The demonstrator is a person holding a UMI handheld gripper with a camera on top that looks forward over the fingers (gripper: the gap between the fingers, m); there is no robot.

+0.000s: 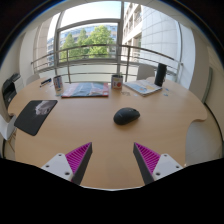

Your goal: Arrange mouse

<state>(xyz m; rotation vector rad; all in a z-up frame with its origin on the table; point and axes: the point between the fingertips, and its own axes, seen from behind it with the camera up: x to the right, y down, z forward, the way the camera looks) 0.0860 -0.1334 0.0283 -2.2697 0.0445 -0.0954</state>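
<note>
Gripper view: claw (111, 160) hovering released, short of mouse (126, 116) on bench (90, 125); risking nudging it askew, approaching off-centre.

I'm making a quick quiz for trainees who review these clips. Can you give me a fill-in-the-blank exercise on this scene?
1. The tongs are ____, holding nothing.
2. The black mouse lies on the bare wooden ____, beyond the tongs.
3. The dark mouse pad lies apart from the mouse, with ____ on it.
4. A magazine lies ____ on the table's far side.

Missing words: open; table; nothing; flat
</note>
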